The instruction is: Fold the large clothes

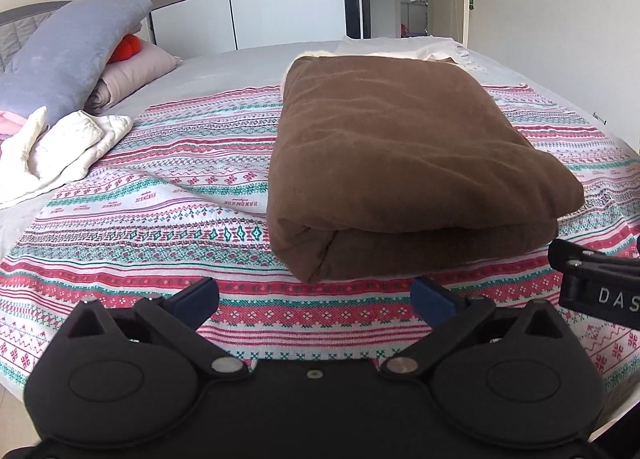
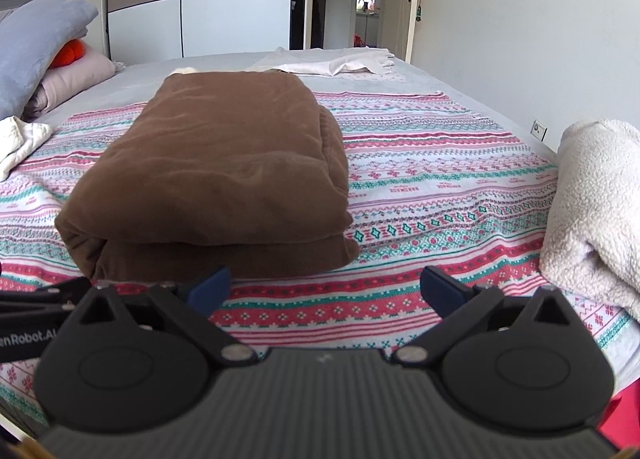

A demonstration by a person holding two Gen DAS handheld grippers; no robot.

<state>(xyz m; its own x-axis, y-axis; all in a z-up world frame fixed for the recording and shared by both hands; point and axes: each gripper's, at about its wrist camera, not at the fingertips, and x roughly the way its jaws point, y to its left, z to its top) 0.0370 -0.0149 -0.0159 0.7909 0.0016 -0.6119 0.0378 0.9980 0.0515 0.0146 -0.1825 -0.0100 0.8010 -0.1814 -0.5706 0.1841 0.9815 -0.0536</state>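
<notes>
A large brown garment (image 1: 400,163) lies folded into a thick rectangular bundle on the patterned pink-and-teal cloth (image 1: 160,219) that covers the bed. It also shows in the right wrist view (image 2: 224,171). My left gripper (image 1: 314,297) is open and empty, just short of the bundle's near edge. My right gripper (image 2: 324,291) is open and empty, near the bundle's near right corner. The right gripper's side shows at the right edge of the left wrist view (image 1: 596,287).
A fluffy cream blanket (image 2: 592,215) lies at the right of the bed. A white quilted garment (image 1: 60,147) and a grey pillow (image 1: 68,55) lie at the left. A white cloth (image 2: 344,63) lies at the far end. A wardrobe and a door stand beyond.
</notes>
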